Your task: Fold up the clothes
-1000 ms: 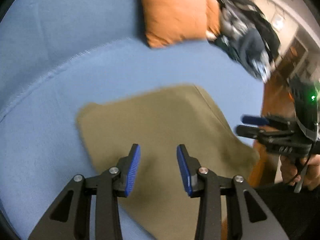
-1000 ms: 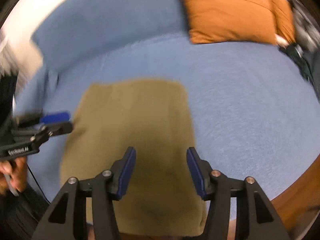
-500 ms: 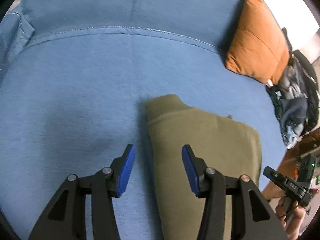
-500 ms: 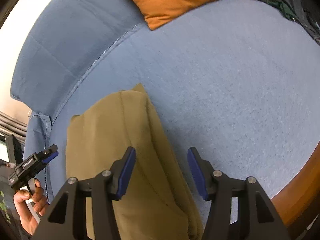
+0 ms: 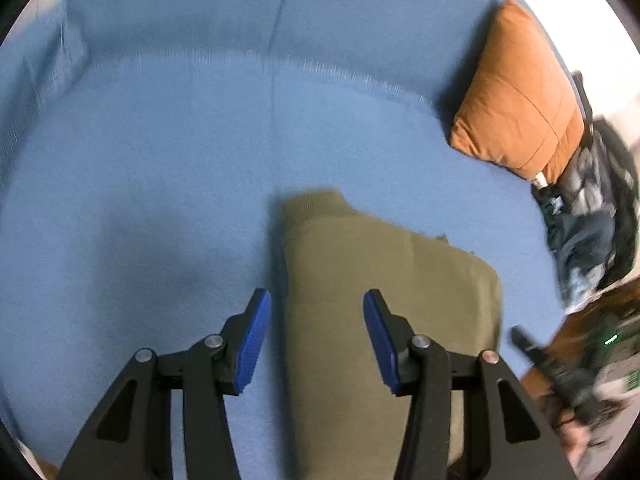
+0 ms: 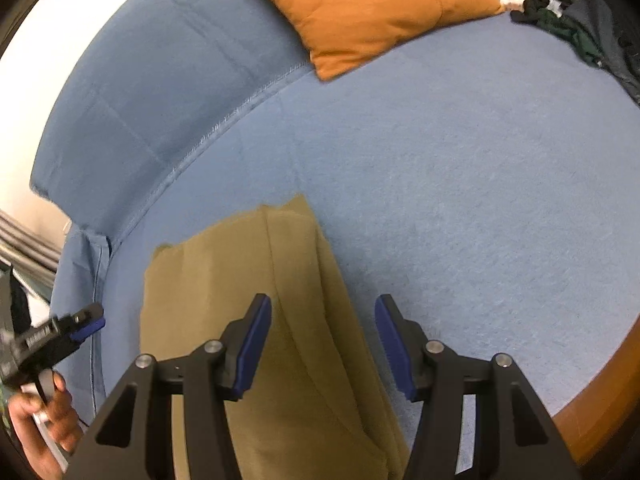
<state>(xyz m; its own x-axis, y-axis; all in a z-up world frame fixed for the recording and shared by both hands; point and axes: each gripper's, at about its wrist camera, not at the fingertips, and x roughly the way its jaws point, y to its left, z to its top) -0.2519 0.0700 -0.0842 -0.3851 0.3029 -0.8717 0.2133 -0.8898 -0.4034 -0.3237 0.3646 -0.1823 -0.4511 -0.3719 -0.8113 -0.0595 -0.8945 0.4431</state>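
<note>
The olive garment (image 5: pixel 384 280) lies flat on the blue sofa seat (image 5: pixel 160 152) as a compact rectangle, layered edges showing along its right side (image 6: pixel 320 320); it reads as already folded, though a further fold could still be meant. The left hand-held gripper (image 5: pixel 316 340) hangs over its left edge, jaws spread and grasping nothing. The right hand-held gripper (image 6: pixel 324 348) hangs likewise released above the right edge, probably so both stay clear of the cloth. An orange cushion (image 6: pixel 380 4) leans on the backrest, unsorted clothes (image 5: pixel 592 232) piled beside it.
</note>
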